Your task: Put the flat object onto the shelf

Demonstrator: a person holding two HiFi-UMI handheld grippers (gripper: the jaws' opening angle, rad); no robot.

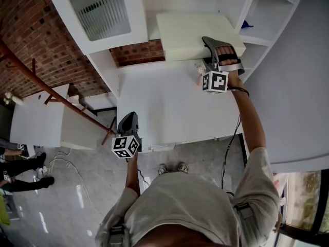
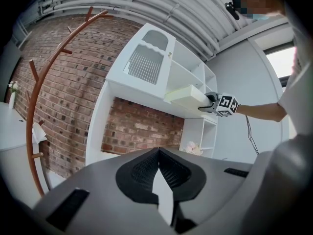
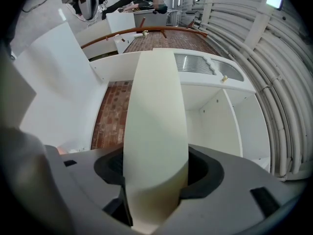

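Note:
The flat object (image 1: 195,35) is a cream slab-like box, held level at the height of the white shelf (image 1: 152,31). My right gripper (image 1: 211,49) is shut on its near right edge, one jaw above and one below. In the right gripper view the flat object (image 3: 156,131) fills the gap between the jaws of my right gripper (image 3: 156,182) and reaches toward the shelf unit. From the left gripper view, the flat object (image 2: 188,96) lies along the shelf ledge with my right gripper (image 2: 211,103) behind it. My left gripper (image 1: 129,118) hangs shut and empty over the table's front edge.
A white table (image 1: 169,107) stands below the shelf, with a small pale object (image 1: 199,68) at its back right. A cabinet door with a slatted panel (image 1: 103,9) is to the left. Open side compartments (image 1: 267,14) are on the right. A red-brown coat rack (image 1: 46,86) stands by the brick wall.

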